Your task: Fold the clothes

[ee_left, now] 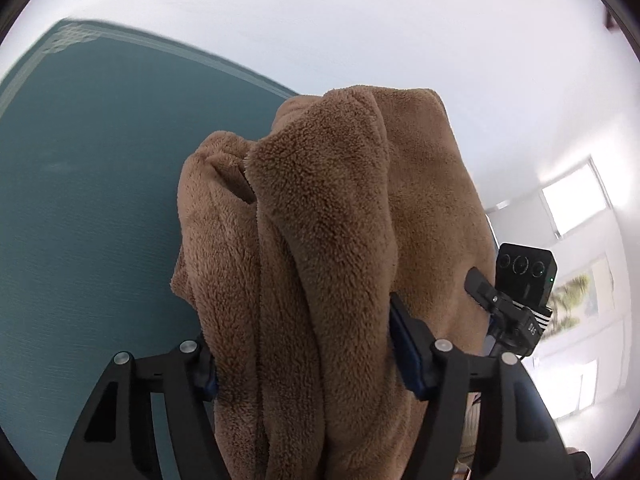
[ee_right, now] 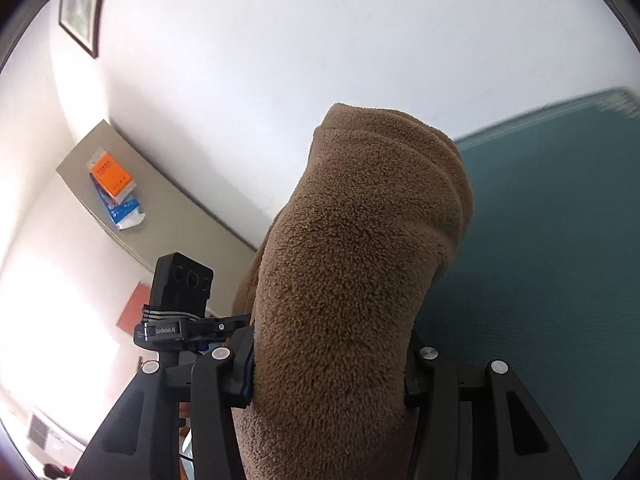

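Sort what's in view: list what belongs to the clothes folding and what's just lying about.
Job: brown fleece garment, clamped in left gripper and right gripper; teal mat.

Lying about: orange box, blue packets, framed picture.

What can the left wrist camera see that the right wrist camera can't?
Only the left wrist view shows a bright window and the left gripper squeezing a bunched fold. Only the right wrist view shows a shelf with an orange box, a framed picture, and the right gripper clamped on the fabric. Both show the fluffy brown garment over the teal mat.
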The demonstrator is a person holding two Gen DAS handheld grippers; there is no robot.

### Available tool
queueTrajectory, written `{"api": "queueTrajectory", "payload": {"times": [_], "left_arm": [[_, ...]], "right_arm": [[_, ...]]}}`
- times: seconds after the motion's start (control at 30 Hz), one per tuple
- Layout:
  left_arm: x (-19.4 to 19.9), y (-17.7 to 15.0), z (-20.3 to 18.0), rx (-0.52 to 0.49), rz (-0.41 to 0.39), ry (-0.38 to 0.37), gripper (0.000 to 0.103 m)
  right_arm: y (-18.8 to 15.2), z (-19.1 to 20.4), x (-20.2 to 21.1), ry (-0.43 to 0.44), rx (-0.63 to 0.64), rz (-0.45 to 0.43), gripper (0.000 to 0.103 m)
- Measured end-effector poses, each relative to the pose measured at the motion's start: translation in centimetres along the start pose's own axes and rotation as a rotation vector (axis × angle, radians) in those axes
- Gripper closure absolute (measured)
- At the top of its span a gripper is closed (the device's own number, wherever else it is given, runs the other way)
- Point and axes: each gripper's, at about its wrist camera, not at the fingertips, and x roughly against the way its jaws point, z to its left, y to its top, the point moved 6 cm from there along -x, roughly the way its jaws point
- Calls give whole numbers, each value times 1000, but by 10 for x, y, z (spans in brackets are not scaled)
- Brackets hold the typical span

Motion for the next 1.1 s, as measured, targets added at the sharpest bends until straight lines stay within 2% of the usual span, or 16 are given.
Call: {"api": "queueTrajectory", "payload": {"times": [0.23, 0.37, 0.47, 0.63, 0.73, 0.8, 0.83, 0.9, 0.93, 1.03, 1.1], "left_arm": [[-85, -22, -107, -107, 105, -92, 32], [-130, -35, -138, -112, 160, -122, 32], [-157, -42, -147, -114, 188, -97, 32], [-194, -46, -132, -104, 207, 0, 32], [-195, -54, -125, -102, 202, 21, 21], [-195, -60, -121, -102, 197, 41, 10], [-190, -65, -122, -111, 187, 74, 3], [-170, -86, -124, -130, 172, 115, 3], [-165, -85, -128, -150, 158, 144, 3], [-141, -84, -146, -232, 93, 236, 2], [-120, -86, -166, -306, 30, 294, 2]], "right_arm": [[-26, -42, 141, -116, -43, -119, 52], [-48, -70, 197, -175, -92, -156, 52], [-61, -100, 220, -208, -127, -158, 52], [-79, -158, 222, -277, -174, -91, 51], [-93, -176, 217, -386, -115, -55, 39], [-100, -169, 217, -479, -38, -68, 20], [-101, -166, 218, -532, 5, -76, 18], [-102, -157, 220, -589, 58, -83, 17], [-102, -151, 223, -623, 87, -92, 17], [-101, -121, 241, -743, 208, -178, 17], [-102, -93, 256, -744, 272, -254, 17]]}}
